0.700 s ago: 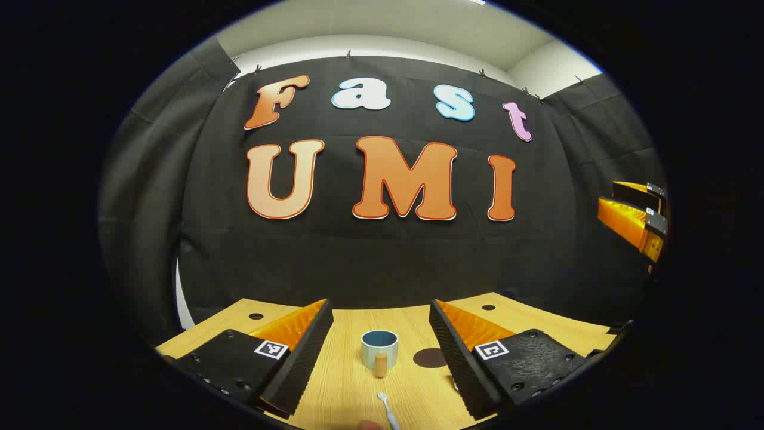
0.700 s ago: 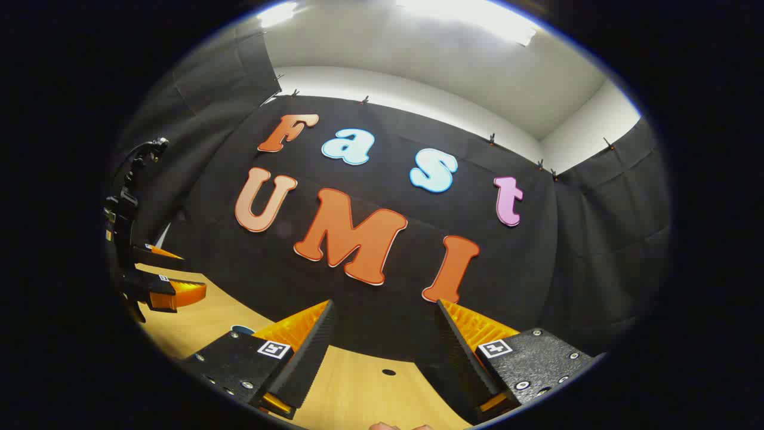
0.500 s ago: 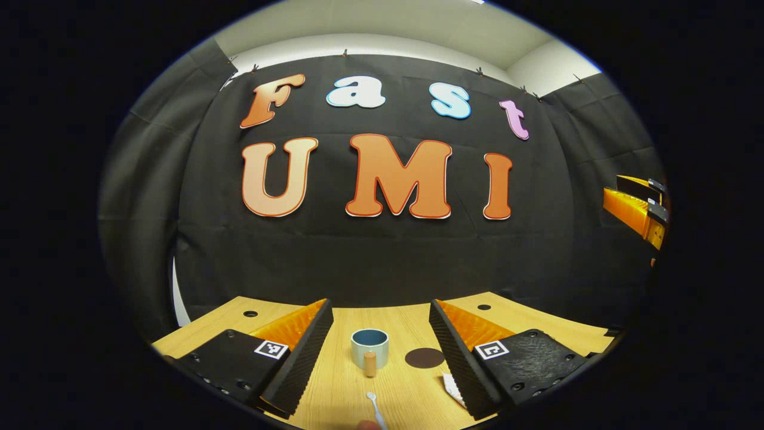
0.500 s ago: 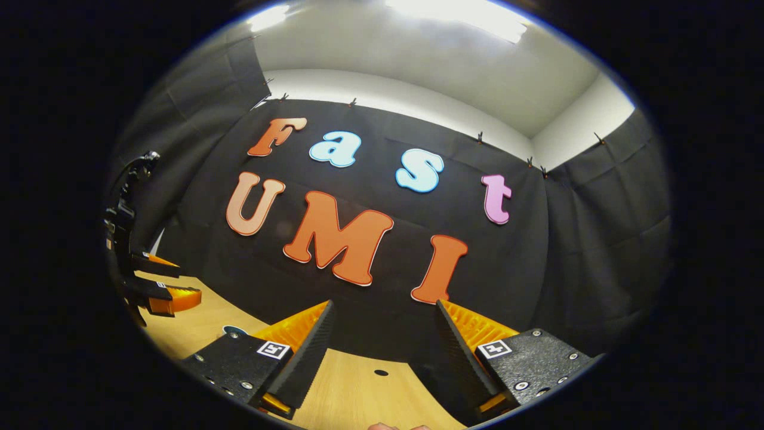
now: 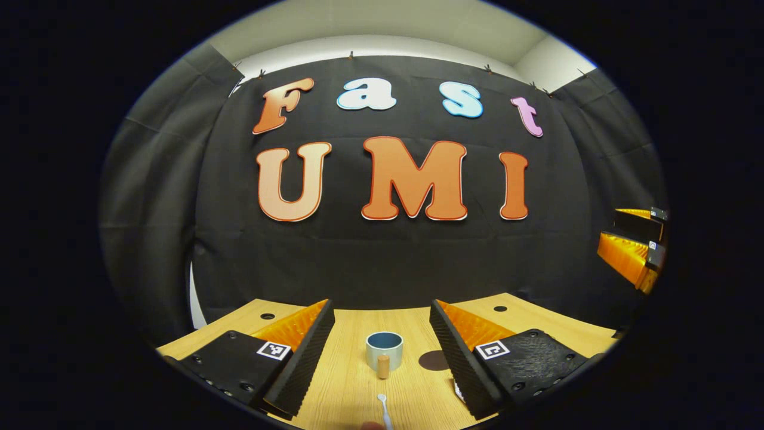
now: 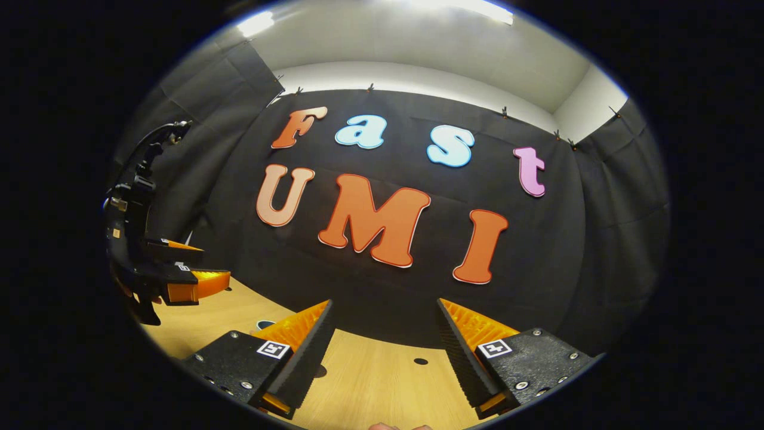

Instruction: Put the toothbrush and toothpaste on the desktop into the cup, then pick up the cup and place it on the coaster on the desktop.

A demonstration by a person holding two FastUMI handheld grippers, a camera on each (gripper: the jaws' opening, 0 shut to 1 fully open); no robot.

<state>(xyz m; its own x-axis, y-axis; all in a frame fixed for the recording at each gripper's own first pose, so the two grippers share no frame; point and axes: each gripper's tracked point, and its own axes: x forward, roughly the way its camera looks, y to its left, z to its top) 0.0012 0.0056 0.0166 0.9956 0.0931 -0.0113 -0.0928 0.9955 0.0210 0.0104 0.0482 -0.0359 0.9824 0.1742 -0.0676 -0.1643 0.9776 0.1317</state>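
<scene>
On the wooden desktop [image 5: 352,388], a pale cup [image 5: 384,348] with a wooden handle [image 5: 383,365] stands upright ahead of my left gripper [image 5: 380,306]. That gripper is open and holds nothing. A dark round coaster [image 5: 433,360] lies just right of the cup. A white toothbrush [image 5: 384,409] lies nearer, pointing at the cup. A white corner, perhaps the toothpaste [image 5: 456,391], peeks from behind the right finger. My right gripper [image 6: 384,303] is open and empty above the desktop [image 6: 382,394]. A sliver of the cup [image 6: 265,324] shows past its left finger.
The desktop ends at the black cloth wall, with small round holes [image 5: 500,309] near its back edge. The right gripper [image 5: 632,251] hangs at the far right of the left gripper view. The left gripper [image 6: 173,278] hangs at the left of the right gripper view.
Both views have shifted slightly. The right gripper view has levelled out, and the left gripper looks larger in it. Both grippers stay open and nothing on the desktop has moved.
</scene>
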